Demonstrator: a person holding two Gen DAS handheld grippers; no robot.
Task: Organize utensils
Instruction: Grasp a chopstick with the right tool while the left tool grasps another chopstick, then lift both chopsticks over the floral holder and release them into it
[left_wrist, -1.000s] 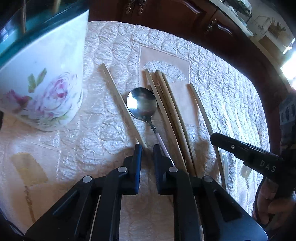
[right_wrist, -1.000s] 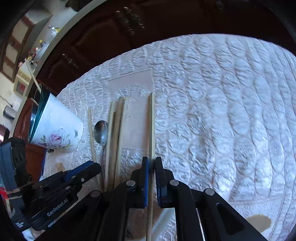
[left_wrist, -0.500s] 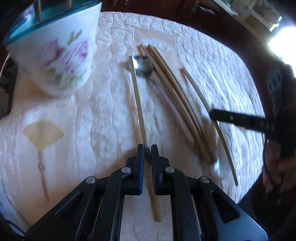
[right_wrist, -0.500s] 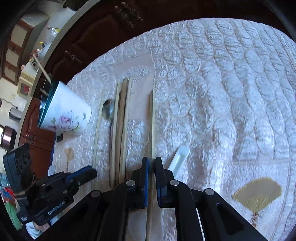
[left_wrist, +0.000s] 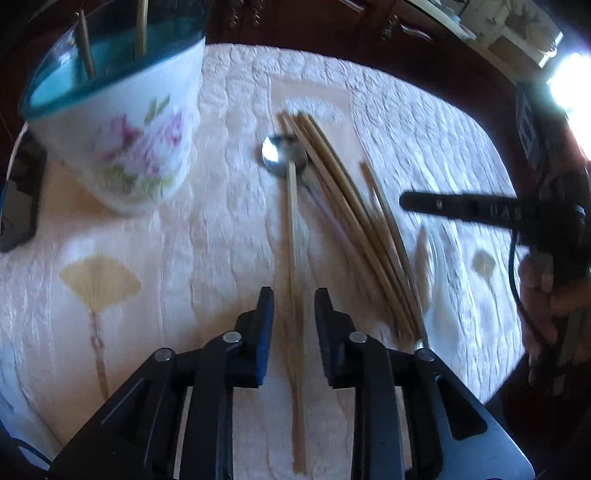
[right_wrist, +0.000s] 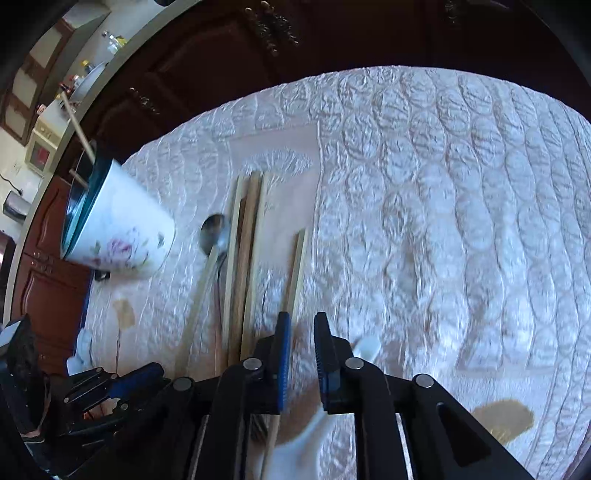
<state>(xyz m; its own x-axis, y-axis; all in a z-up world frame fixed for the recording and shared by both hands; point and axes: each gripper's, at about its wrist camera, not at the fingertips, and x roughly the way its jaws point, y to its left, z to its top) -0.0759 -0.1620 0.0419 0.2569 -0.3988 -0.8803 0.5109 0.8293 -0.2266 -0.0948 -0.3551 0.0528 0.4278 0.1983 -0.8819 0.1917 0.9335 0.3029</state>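
Observation:
My left gripper (left_wrist: 293, 304) is open, its jaws on either side of a single wooden chopstick (left_wrist: 293, 236) that lies on the cloth, its far tip over the bowl of a metal spoon (left_wrist: 283, 157). To its right lies a bundle of several chopsticks (left_wrist: 354, 225). A floral cup (left_wrist: 122, 122) with a teal inside stands at the left with sticks in it. My right gripper (right_wrist: 299, 332) is open above another chopstick (right_wrist: 297, 269) lying on the cloth. The cup (right_wrist: 118, 229), spoon (right_wrist: 214, 236) and bundle (right_wrist: 243, 258) also show in the right wrist view.
A white quilted cloth (right_wrist: 443, 221) covers the round table. A white ceramic spoon (right_wrist: 365, 349) lies by my right gripper. Dark wooden cabinets (right_wrist: 221, 66) stand behind the table. My right gripper's finger (left_wrist: 461, 212) reaches in at the right of the left wrist view.
Both grippers have opened and let go of their chopsticks, which now lie on the cloth. The left chopstick's tip now rests over the spoon bowl.

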